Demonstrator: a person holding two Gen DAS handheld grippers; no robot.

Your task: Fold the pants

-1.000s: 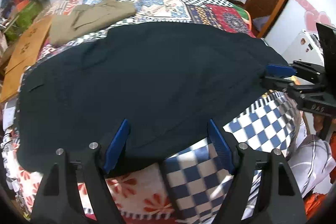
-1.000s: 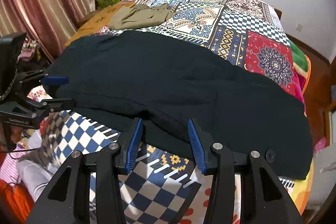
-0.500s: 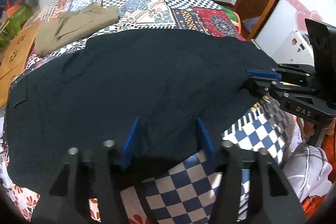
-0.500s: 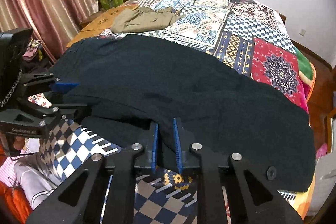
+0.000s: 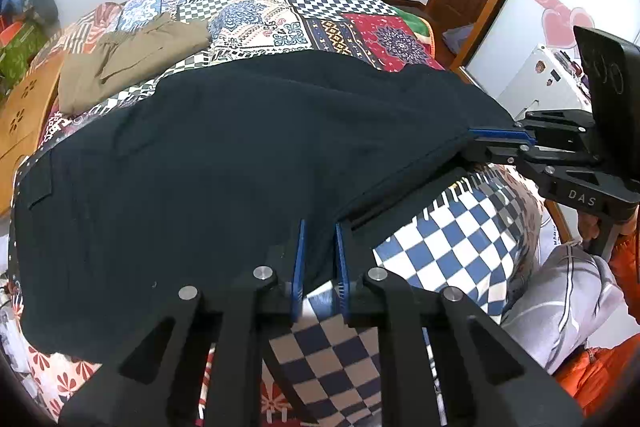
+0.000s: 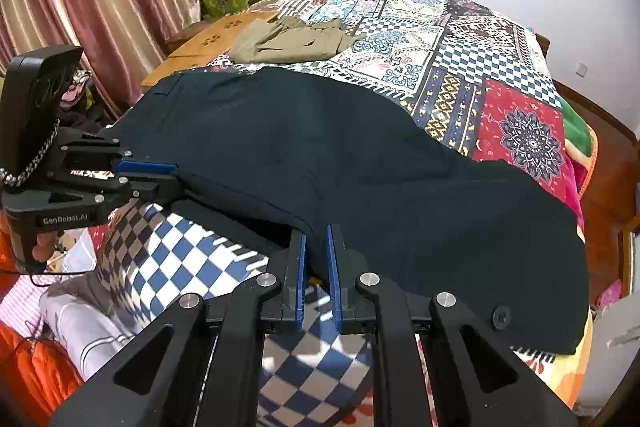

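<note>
Near the front edge of the pants (image 5: 224,163), the left tongs (image 5: 319,251) were wide apart a second ago. Now, in the left view, they are closing, with dark cloth pinched between them. The pants lie flat across the bed (image 5: 304,11). The right tongs (image 5: 480,143) bite the same edge, off to the right.

From the right view, the right tongs (image 6: 316,259) have shut on the pants' (image 6: 360,163) front edge too. The left tongs (image 6: 160,175) hold it farther left. Both grips look ready, so I think the edge can be lifted and folded over next.
</note>
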